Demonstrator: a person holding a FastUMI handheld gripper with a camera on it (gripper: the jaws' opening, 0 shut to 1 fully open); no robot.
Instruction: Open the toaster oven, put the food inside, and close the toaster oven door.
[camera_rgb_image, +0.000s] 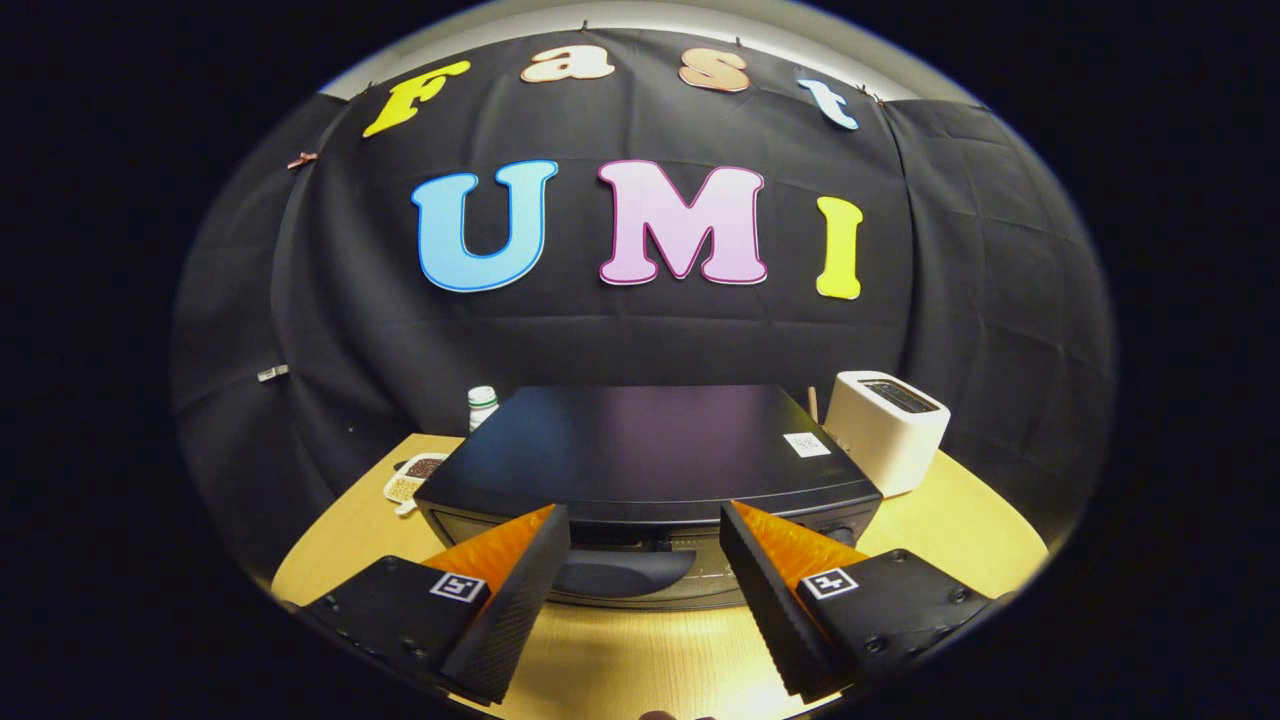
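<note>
The gripper (645, 560) is open, its fingers spread wide with nothing between them, held just above the table (960, 520) in the lower middle of the frame. Just ahead of them, at frame centre, sits the oven (650, 440), a dark box with a flat top. Its door (640, 570) faces the fingers and looks shut; a dark curved shape low on the front, between the fingertips, may be the handle, though the fingers hide much of it and I cannot be sure.

The main risk, as I judge it, is a poor catch on that handle: coming in too high would knock the top edge of the oven and shove it back, and a one-sided hook could slip off as the door swings down. The door also needs room to drop forward, and the gripper now sits in that path.

To the right of the oven stands a white toaster (888, 428), near its rear corner. At the left are a tray (412, 478) of something grainy and a small bottle (482, 404) behind it. The table's front strip beneath the fingers is bare, giving room to pull back. No food is plain to me here.
</note>
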